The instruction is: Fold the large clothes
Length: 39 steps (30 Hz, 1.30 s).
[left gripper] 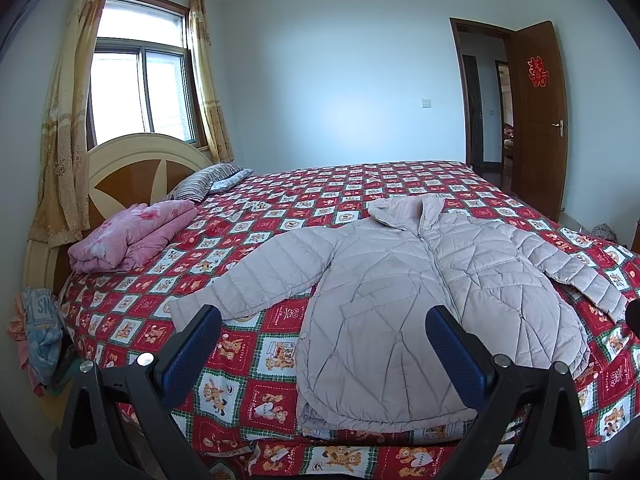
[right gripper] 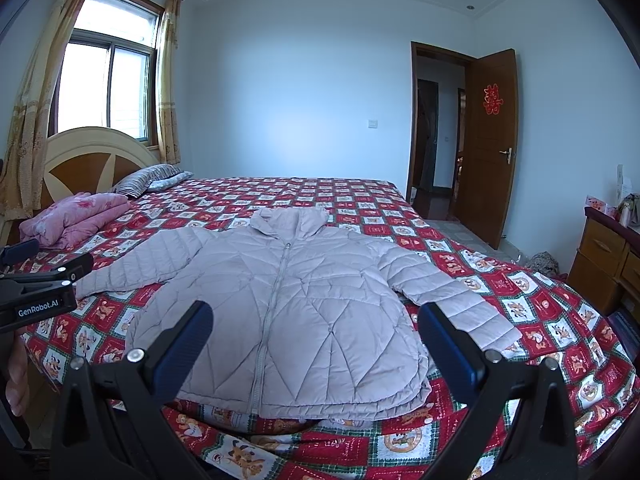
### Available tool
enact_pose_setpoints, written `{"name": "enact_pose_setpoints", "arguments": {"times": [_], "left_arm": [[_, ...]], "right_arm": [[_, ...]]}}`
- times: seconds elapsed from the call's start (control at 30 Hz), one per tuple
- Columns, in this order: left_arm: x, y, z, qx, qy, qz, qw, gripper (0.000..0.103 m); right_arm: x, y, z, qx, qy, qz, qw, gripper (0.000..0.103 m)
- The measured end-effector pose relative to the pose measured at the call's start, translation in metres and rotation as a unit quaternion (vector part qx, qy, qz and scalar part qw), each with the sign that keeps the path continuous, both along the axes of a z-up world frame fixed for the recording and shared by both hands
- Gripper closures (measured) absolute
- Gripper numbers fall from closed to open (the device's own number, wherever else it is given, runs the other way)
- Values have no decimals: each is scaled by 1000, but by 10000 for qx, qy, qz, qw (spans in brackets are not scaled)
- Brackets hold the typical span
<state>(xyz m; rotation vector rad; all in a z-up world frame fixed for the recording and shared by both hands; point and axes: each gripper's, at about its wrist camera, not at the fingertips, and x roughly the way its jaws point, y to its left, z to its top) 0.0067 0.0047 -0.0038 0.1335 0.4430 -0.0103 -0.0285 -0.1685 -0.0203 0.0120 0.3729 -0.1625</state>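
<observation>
Hovering tongs, spread jacket

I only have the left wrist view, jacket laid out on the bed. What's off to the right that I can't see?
Observer: A wooden dresser stands right of the bed, small items on top.
Operator: Is the jacket's right cuff visible to you?
Observer: Yes, the whole right sleeve lies flat on the quilt, cuff toward the near edge.
Operator: Where's my left gripper?
Observer: The left gripper hangs over the bed's left edge, clear of the puffer jacket.
Operator: And the right one?
Observer: The right gripper is open, above the hem.
</observation>
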Motion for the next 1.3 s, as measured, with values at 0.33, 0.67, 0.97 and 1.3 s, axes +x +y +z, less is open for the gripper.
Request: {"name": "enact_pose_setpoints", "arguments": {"times": [0.33, 0.67, 0.97, 1.3], "left_arm": [[0, -1, 2, -18, -15, 21, 10000, 1], [-1, 1, 1, -15, -15, 12, 10000, 1], [-1, 1, 1, -11, -5, 11, 10000, 1], [49, 10, -34, 69, 260, 263, 9993, 1]], "right_arm": [[0, -1, 1, 4, 10, 14, 10000, 0], [1, -2, 0, 40, 22, 92, 9999, 0], [2, -2, -1, 88, 11, 133, 9999, 0], [46, -74, -41, 585, 455, -407, 9964, 0]]}}
